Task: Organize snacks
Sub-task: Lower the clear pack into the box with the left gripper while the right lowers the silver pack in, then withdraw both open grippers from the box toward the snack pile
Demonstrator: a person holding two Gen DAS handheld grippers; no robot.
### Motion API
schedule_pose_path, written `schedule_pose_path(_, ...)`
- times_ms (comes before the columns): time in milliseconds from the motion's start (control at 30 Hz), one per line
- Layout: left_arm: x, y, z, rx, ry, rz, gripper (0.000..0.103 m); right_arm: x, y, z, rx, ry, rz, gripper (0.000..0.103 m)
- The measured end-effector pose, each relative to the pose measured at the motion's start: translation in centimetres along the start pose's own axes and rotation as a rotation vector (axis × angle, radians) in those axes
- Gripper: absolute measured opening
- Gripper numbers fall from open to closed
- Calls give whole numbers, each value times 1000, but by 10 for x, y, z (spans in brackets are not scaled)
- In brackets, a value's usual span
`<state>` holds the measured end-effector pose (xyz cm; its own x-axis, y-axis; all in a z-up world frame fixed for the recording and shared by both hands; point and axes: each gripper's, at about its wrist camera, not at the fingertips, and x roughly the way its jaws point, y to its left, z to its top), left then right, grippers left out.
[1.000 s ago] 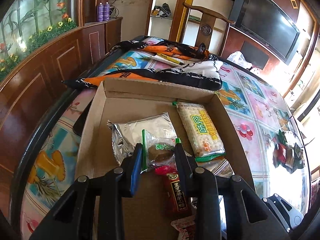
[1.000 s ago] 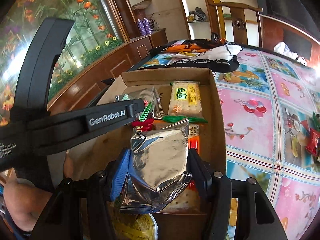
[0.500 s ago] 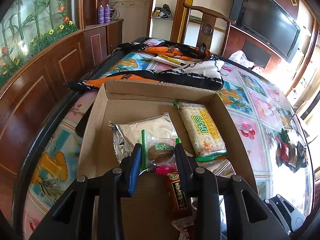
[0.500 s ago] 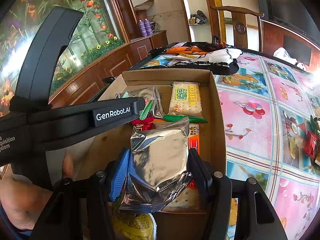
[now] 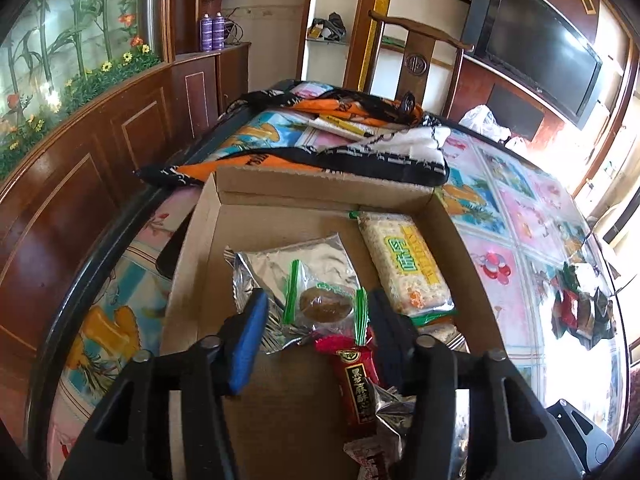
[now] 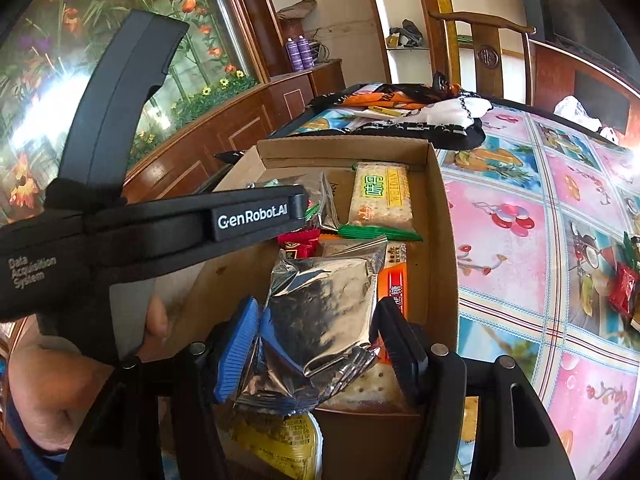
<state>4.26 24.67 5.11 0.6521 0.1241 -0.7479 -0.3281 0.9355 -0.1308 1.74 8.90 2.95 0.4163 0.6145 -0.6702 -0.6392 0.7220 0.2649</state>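
An open cardboard box (image 5: pixel 320 184) on the flowered table holds several snacks. My left gripper (image 5: pixel 318 298) hangs low over it, jaws opening. A small clear packet with green ends (image 5: pixel 324 304) lies loose between the fingers, on a silver pack (image 5: pixel 288 260). Neither pad presses it. A yellow-green cracker pack (image 5: pixel 404 264) and a red packet (image 5: pixel 356 380) lie beside it. My right gripper (image 6: pixel 316 308) holds a silver foil packet (image 6: pixel 324 304) over the near end of the box (image 6: pixel 440 240). Its jaws are opening slightly, pads still on the foil.
More loose snacks (image 5: pixel 580 308) lie on the table at the right. An orange and black cloth (image 5: pixel 340 152) is bunched behind the box, a wooden chair (image 5: pixel 416 64) beyond it. The left gripper's body (image 6: pixel 160 232) and a hand (image 6: pixel 48 380) fill the right view's left side.
The left jaws have spread apart and let go of the small clear packet, which stays on the silver pack. The right gripper and its foil packet have hardly changed.
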Motion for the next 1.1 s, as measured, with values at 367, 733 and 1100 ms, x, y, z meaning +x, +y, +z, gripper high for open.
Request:
schedule_pose_path(367, -19, 2, 5, -26, -95, -60, 71, -36, -22, 1, 22, -80, 8, 72)
schedule_pose_path(733, -17, -19, -1, 22, -107, -97, 71, -71, -119, 3, 289, -145, -48, 72)
schedule_pose_path(1100, -39, -32, -3, 18, -145, -108, 72, -95, -180, -2, 400, -169, -144, 72)
